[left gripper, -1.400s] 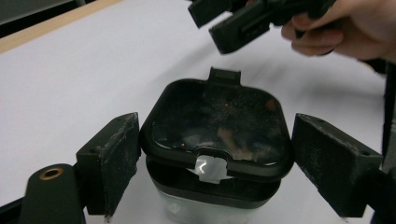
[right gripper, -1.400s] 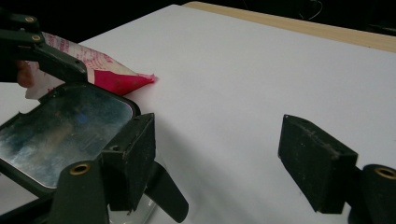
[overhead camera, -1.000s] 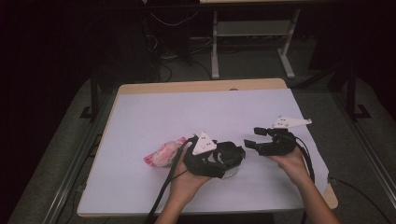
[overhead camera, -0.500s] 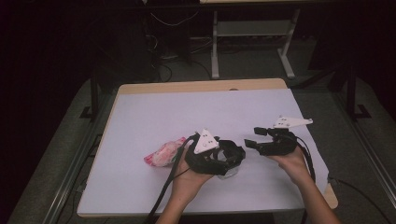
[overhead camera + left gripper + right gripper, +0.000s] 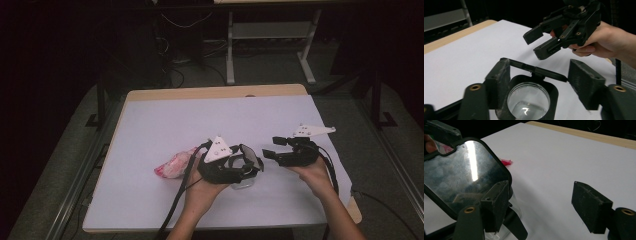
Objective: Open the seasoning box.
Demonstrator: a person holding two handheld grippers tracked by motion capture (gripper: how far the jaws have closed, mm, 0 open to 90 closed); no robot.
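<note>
Here's the white-topped counter (image 5: 165,115), and both hands are in near its front edge. The left gripper (image 5: 241,169) sits low over a small clear container (image 5: 528,101), a round glass pot with a black squarish collar that stands on the counter just right of the middle. Its black-rimmed lid (image 5: 461,177) is flipped up on its hinge, the shiny dark panel catching a streak of light in the right gripper view. In the left gripper view the pot sits right between that gripper's two jaws. The jaws have just been closing in, but they are not clamped: one looks to be up against the collar, while the other stands a little apart from it, with white counter showing in the gap. The left hand (image 5: 202,192) wraps the gripper's body from below. Over to the right, the right gripper (image 5: 272,151) hovers just beside the lid, held level in the right hand (image 5: 315,175) and pointing at the pot. Its jaws are spread with nothing between them but bare counter beyond. One of them stands in front of the lid's edge in its own view; whether it touches the lid, I can't tell. Off to the left of the pot, close behind the left gripper, lies a crumpled pink packet (image 5: 175,164).
</note>
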